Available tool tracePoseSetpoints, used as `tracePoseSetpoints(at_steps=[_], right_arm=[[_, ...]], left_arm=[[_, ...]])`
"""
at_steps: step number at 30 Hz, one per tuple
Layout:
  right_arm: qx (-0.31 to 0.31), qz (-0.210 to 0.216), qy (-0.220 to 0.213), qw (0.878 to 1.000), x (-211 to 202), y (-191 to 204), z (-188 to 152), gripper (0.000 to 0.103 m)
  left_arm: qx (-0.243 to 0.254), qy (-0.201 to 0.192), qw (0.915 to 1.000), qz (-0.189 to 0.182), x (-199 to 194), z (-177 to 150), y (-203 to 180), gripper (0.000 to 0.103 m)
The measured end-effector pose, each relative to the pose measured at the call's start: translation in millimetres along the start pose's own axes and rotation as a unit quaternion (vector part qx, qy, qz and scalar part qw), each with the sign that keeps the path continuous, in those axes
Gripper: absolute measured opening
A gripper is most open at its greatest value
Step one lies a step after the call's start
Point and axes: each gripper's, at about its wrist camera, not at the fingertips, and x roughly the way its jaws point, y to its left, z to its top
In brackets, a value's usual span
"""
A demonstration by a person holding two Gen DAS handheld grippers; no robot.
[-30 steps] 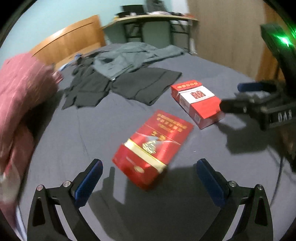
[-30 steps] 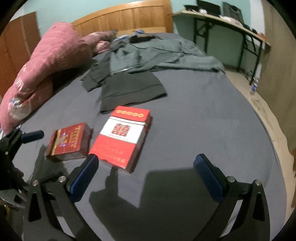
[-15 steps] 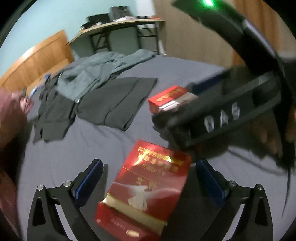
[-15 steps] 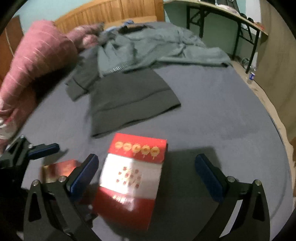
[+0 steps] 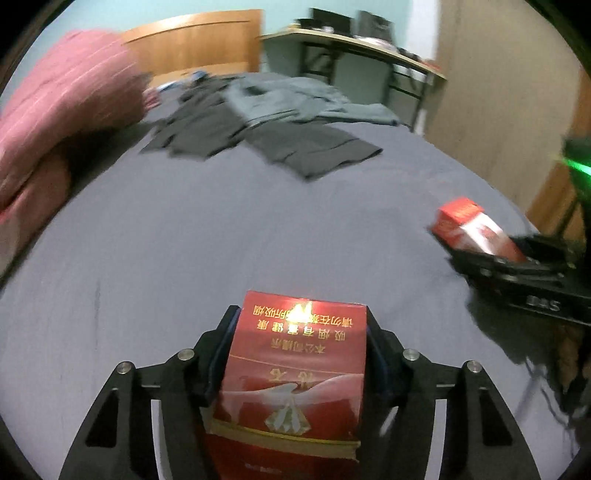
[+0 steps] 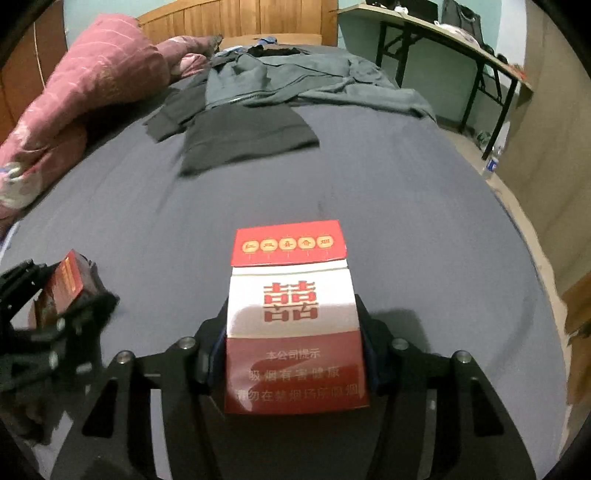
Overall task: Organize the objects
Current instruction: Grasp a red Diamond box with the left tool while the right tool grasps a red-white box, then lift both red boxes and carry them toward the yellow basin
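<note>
My left gripper (image 5: pixel 301 332) is shut on a dark red carton with gold lettering (image 5: pixel 295 376), held above the grey bed sheet (image 5: pixel 221 236). My right gripper (image 6: pixel 293 328) is shut on a red and white carton with a red double-happiness mark (image 6: pixel 291 314), also held above the sheet. In the left wrist view the right gripper and its red and white carton (image 5: pixel 476 230) show at the right edge. In the right wrist view the left gripper and its dark red carton (image 6: pixel 62 284) show at the left edge.
Dark grey clothes (image 6: pixel 251 136) and a grey-green jacket (image 6: pixel 295 81) lie spread at the far end of the bed. A pink quilt (image 6: pixel 88 88) is heaped at the left. A wooden headboard (image 6: pixel 240 18) and a desk (image 6: pixel 443 37) stand beyond. A water bottle (image 6: pixel 493 162) stands on the floor at right.
Both grippers were open above the two cartons lying on the sheet. Each has closed on its carton and lifted it, and the two have moved apart.
</note>
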Motion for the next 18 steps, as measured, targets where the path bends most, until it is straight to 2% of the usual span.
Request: tracePoseSetpoints(at_steps=[4, 6, 9, 11, 14, 18], right_arm=[[0.022, 0.029, -0.009, 0.999, -34, -5, -45, 0.057], [0.027, 0.03, -0.012, 0.999, -46, -5, -62, 0.057], [0.014, 0.018, -0.008, 1.0, -59, 2, -82, 0.057], [0.003, 0.002, -0.012, 1.0, -67, 8, -92, 0.057], [0.014, -0.006, -0.014, 1.0, -79, 13, -111, 0.058], [-0.006, -0.023, -0.009, 1.0, -73, 22, -111, 0.059]], left_arm=[[-0.032, 0.007, 0.9994, 0.013, -40, -46, 5, 0.058], [-0.042, 0.011, 0.9988, 0.022, -61, -68, 6, 0.058], [-0.033, 0.017, 0.9983, 0.045, -86, -96, 4, 0.057], [-0.054, 0.014, 0.9968, 0.057, -107, -115, 9, 0.057], [-0.091, 0.007, 0.9934, 0.07, -125, -130, 20, 0.057], [-0.095, 0.012, 0.9928, 0.072, -120, -124, 22, 0.057]])
